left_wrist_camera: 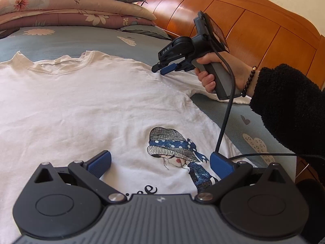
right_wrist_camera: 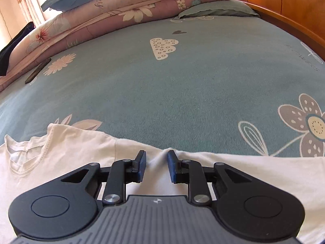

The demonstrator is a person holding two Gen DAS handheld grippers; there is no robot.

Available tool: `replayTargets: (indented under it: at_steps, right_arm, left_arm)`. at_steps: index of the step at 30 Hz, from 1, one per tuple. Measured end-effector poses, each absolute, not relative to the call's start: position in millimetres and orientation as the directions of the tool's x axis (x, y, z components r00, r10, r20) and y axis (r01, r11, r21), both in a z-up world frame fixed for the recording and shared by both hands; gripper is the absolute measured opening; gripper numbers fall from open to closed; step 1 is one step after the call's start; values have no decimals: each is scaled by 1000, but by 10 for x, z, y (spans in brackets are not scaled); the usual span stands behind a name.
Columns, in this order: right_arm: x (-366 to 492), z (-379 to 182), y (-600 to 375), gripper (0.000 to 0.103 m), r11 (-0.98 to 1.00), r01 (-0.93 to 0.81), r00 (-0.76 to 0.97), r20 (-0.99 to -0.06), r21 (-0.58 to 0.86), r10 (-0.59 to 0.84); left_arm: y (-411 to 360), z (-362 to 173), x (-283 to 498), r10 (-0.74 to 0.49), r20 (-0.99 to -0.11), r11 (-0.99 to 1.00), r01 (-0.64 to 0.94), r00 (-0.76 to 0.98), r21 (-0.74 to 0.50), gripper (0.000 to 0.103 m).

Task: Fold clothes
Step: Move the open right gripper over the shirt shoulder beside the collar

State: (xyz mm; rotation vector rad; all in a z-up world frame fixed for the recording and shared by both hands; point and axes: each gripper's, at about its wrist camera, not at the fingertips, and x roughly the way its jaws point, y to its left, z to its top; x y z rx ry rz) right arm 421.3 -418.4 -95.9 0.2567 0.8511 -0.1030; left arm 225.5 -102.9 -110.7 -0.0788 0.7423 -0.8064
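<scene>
A white T-shirt (left_wrist_camera: 81, 101) lies flat on the bed, front side up, collar (left_wrist_camera: 61, 65) toward the pillows, with a print of a girl in a hat (left_wrist_camera: 174, 152) near its hem. My left gripper (left_wrist_camera: 160, 158) hovers over the print, open wide, with nothing between its blue pads. A hand (left_wrist_camera: 213, 75) holds my right gripper (left_wrist_camera: 159, 70) at the shirt's right shoulder. In the right wrist view, the right gripper (right_wrist_camera: 156, 158) has its jaws narrow, and a raised fold of the T-shirt (right_wrist_camera: 61, 152) fills the gap between the pads.
The blue patterned bedsheet (right_wrist_camera: 182, 81) spreads beyond the shirt. Folded floral quilts (right_wrist_camera: 121, 6) are stacked at the far side. A wooden headboard (left_wrist_camera: 243, 20) runs along the right. A black cable (left_wrist_camera: 225, 111) crosses the shirt's lower right. A dark flat object (right_wrist_camera: 37, 71) lies near the quilts.
</scene>
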Motion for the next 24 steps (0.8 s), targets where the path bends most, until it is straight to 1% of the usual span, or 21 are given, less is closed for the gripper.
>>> replayTargets:
  at_steps: [3, 5, 6, 10, 12, 13, 15, 17, 21, 22, 24]
  right_arm:
    - [4205, -870, -4246, 29, 953, 211, 665, -747, 218, 24]
    - [4110, -786, -4232, 36, 949, 193, 681, -730, 248, 52]
    - [4055, -742, -4219, 37, 948, 181, 690, -720, 263, 68]
    - [4070, -752, -4016, 38, 956, 98, 646, -748, 276, 149]
    - [4175, -840, -3899, 38, 971, 102, 604, -789, 217, 113]
    - [4233, -889, -3845, 38, 977, 99, 605, -791, 187, 90]
    - [4344, -920, -3788, 40, 985, 85, 645, -762, 152, 63]
    - [4449, -905, -3815, 43, 982, 87, 662, -746, 169, 70]
    - [4359, -756, -3829, 43, 976, 83, 677, -730, 201, 93]
    - [4278, -706, -3799, 43, 979, 78, 675, -733, 187, 86]
    - [4173, -671, -3738, 47, 986, 101, 633, -773, 133, 39]
  left_arm:
    - [-1025, -1106, 2256, -681, -572, 703, 628, 457, -335, 102]
    - [-1023, -1106, 2258, -682, -572, 703, 626, 457, -337, 102]
    - [-1020, -1103, 2260, -682, -571, 703, 625, 456, -340, 102]
    - [-1019, -1100, 2256, -681, -571, 703, 625, 458, -338, 102]
    - [-1022, -1098, 2252, -680, -572, 704, 627, 459, -333, 102]
    - [-1023, -1097, 2252, -680, -572, 704, 628, 460, -332, 102]
    - [-1019, -1097, 2253, -681, -569, 703, 630, 461, -331, 102]
    - [-1016, -1099, 2252, -682, -567, 702, 631, 461, -331, 102]
    - [-1015, -1099, 2251, -684, -567, 701, 629, 459, -336, 102]
    - [-1014, -1099, 2253, -685, -566, 701, 628, 458, -340, 102]
    - [-1012, -1098, 2257, -686, -566, 701, 625, 457, -344, 102]
